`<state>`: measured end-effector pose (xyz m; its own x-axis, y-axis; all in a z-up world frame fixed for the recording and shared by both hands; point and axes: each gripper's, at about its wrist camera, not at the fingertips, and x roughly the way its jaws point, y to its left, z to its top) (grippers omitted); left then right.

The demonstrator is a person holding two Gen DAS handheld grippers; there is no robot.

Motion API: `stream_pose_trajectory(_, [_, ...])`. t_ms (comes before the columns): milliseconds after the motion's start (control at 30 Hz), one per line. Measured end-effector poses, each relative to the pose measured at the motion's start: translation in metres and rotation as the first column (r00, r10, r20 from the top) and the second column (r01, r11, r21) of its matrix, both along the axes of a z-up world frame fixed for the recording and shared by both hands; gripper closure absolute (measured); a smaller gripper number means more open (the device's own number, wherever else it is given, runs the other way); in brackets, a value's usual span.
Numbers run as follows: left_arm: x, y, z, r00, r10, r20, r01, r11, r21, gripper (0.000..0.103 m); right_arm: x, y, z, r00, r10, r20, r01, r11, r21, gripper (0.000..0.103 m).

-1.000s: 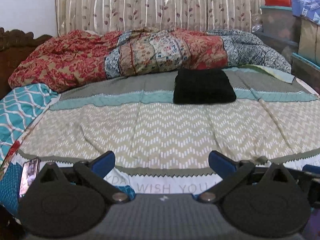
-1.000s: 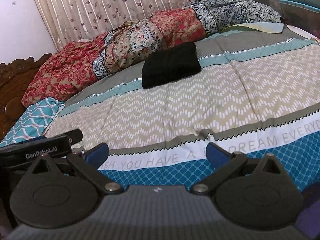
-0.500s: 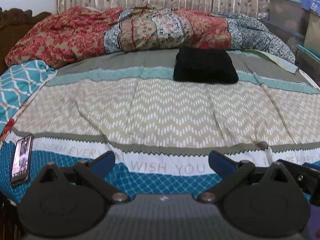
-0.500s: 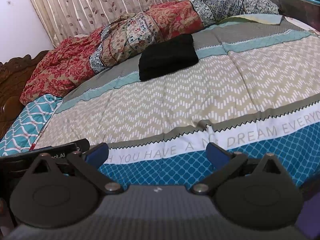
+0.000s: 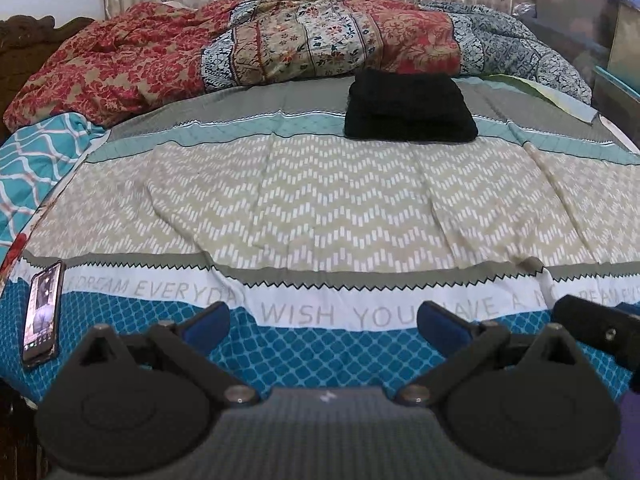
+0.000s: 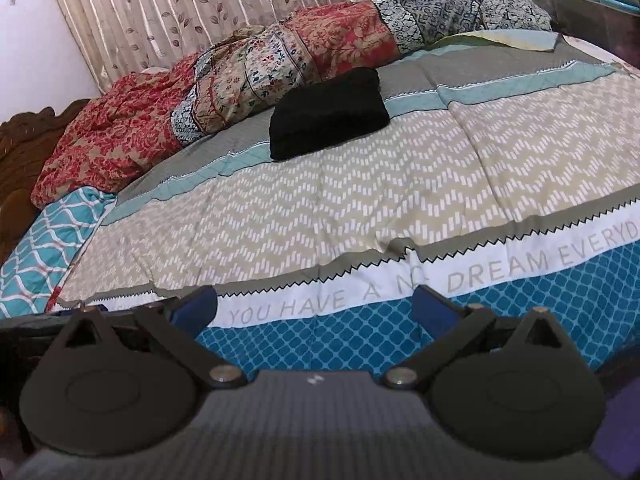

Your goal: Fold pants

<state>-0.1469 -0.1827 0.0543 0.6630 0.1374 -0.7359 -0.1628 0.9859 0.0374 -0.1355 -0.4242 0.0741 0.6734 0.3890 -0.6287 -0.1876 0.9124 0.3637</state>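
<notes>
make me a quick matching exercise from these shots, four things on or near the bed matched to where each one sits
Things:
1. black folded pants
2. phone
3. red floral quilt
4. left gripper

Places:
A. bunched along the far side of the bed, below the curtain
B. open over the blue lattice border
C. on the grey and teal stripes, far side
D. near left edge of the bed

Pairs: 1-C, 2-D, 3-A, 4-B

folded black pants: 1 | phone: 1 | rumpled quilt: 1 | bedspread: 1
</notes>
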Motion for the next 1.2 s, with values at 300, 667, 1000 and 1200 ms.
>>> stream_pose_trajectory(300, [0.003,0.002,-0.007,0.998,0.010,-0.055,-0.010,1.000,-0.003,0.000,0.002,0.001,-0.004,0.999,-0.020,-0.030,0.020,1.000,-0.006,0.000])
stream_pose_trajectory(667, [0.006,0.001,-0.013,0.995,0.045,-0.094,-0.042,0.999,0.027,0.000,0.002,0.002,-0.005,0.999,-0.023,-0.037,0.022,1.000,-0.015,0.000])
stream_pose_trajectory(1000, [0.007,0.003,-0.019,0.990,0.058,-0.131,-0.057,0.998,0.007,0.000,0.001,0.004,-0.006,0.998,-0.023,-0.055,0.023,1.000,-0.011,0.000])
stream_pose_trajectory(1200, [0.008,0.003,-0.022,0.987,0.062,-0.151,-0.062,0.998,0.004,0.000,0.000,0.006,-0.005,0.999,-0.019,-0.045,0.018,1.000,-0.018,0.000])
